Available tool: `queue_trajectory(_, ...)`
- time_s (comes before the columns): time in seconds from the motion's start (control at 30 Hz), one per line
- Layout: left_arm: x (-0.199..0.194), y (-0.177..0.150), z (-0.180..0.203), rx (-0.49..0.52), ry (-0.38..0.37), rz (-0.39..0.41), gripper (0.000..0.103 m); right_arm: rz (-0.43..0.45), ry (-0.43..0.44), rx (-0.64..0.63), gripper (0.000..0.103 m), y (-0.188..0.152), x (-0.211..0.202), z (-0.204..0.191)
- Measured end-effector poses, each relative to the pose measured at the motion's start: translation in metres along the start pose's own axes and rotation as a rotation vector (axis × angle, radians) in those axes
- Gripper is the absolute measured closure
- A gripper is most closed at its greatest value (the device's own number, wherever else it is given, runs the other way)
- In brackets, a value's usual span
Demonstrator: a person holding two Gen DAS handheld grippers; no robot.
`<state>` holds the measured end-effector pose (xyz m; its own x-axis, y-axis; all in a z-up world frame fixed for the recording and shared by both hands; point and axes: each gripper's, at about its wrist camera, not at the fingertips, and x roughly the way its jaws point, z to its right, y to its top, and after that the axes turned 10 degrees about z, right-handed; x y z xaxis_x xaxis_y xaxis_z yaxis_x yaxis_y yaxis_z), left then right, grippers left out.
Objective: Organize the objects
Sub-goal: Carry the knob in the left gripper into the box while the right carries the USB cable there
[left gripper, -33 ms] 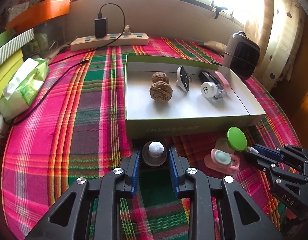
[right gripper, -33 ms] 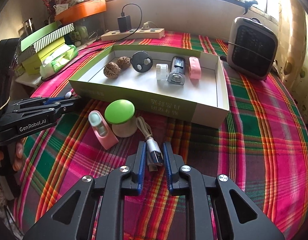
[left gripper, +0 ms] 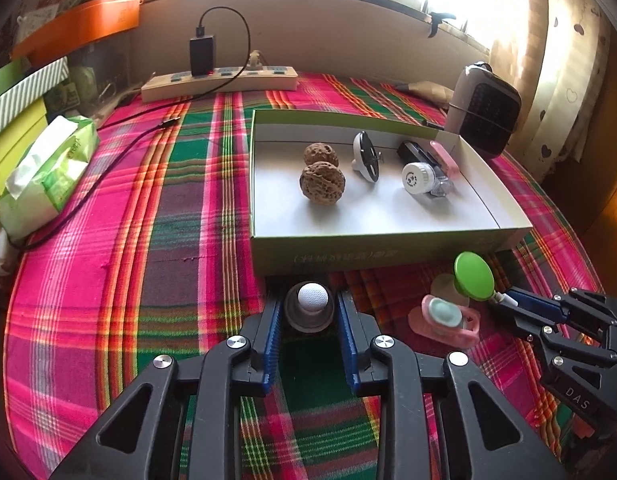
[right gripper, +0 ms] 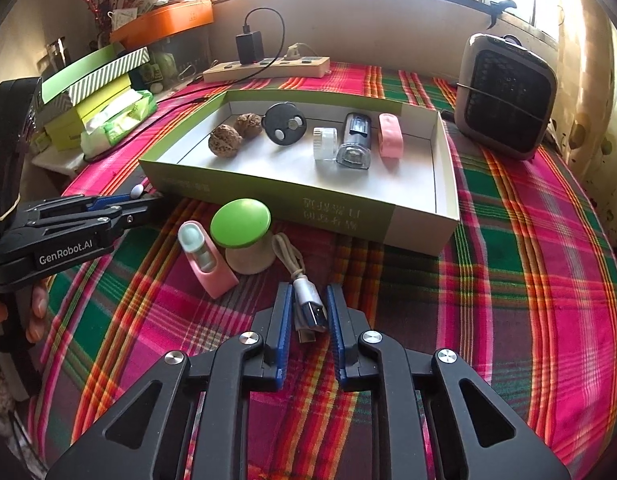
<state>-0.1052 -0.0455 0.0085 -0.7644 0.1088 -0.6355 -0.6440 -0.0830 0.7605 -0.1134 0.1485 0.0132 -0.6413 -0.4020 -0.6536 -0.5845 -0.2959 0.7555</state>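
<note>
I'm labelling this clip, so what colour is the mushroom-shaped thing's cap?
Bright green, on a pale cream base; the mushroom shows best in the right wrist view.

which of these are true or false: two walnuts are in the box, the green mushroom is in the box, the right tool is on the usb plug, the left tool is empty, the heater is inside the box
1. Two walnuts lie in the box. True.
2. The green mushroom is in the box. False: it stands on the cloth in front of the box, beside the pink holder.
3. The right tool is shut on the usb plug. True.
4. The left tool has nothing between its fingers. False: a small grey cup with a white ball sits between them.
5. The heater is inside the box. False: it stands on the cloth outside the box's far right corner.
</note>
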Motion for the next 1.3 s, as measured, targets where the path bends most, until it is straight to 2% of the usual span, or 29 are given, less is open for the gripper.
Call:
queue_trajectory(0.57, -0.014, -0.009, 0.002, -0.001, 0.015, -0.005, 0.079, 0.019, 0.006, 0.02, 0.085, -0.002, -0.008, 0.0)
queue_trajectory(1.3, -0.025, 0.014, 0.013, 0.029, -0.024, 0.053, 0.079, 0.082, -0.02, 0.051, 0.085, 0.014, -0.023, 0.013)
